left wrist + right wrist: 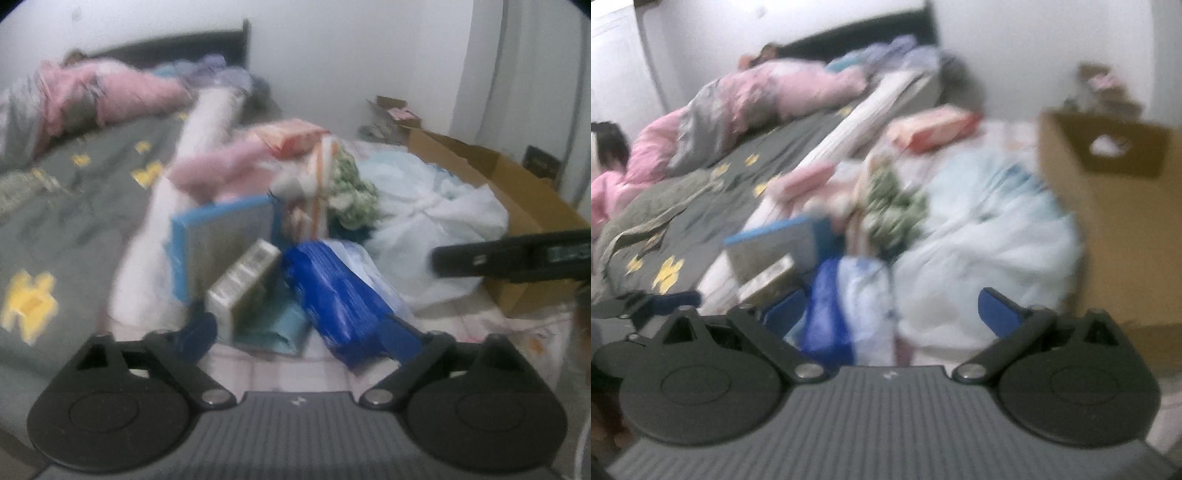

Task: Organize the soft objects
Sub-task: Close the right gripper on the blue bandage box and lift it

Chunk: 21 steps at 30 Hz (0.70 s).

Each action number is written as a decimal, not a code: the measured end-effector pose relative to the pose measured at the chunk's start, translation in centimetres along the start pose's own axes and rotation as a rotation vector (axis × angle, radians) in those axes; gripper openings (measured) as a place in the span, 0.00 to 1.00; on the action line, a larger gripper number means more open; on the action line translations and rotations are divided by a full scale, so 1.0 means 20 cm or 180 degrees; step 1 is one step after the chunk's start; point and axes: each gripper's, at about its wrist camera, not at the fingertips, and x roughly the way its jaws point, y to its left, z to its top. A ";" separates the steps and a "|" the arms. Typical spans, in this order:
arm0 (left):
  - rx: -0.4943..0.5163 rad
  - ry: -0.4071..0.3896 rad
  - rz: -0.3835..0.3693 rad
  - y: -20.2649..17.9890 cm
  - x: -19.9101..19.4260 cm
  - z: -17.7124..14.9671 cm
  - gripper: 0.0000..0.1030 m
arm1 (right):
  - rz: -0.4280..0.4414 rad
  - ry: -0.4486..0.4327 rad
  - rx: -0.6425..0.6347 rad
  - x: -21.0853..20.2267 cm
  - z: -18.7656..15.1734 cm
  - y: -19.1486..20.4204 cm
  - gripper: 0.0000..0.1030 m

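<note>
Glossy blue plastic bag (332, 284), matt cardboard box (1115, 221).

both wrist views angled down, close over one bedside pile (295, 229)

To my left lies the bed (85, 206), under a grey sheet with yellow flowers (666, 275). A dark headboard (192, 46) stands against the white wall (351, 62) behind it. A brown cardboard box (1123, 236) sits open on my right, with a cut-out handle hole in its near side. Everything looks smeared with blur.
</note>
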 end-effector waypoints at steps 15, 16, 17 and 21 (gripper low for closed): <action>-0.0061 -0.0301 0.0423 0.30 0.08 0.31 0.68 | 0.0874 0.0306 0.0467 0.24 0.22 0.01 0.77; -0.0049 -0.0223 0.0447 0.32 0.12 0.33 0.65 | 0.0954 0.0355 0.0528 0.27 0.24 0.03 0.76; -0.0037 -0.0132 0.0455 0.34 0.17 0.35 0.63 | 0.1010 0.0396 0.0579 0.32 0.26 0.04 0.75; -0.0059 0.0055 0.0299 0.40 0.27 0.36 0.58 | 0.1198 0.0576 0.0805 0.48 0.33 0.09 0.69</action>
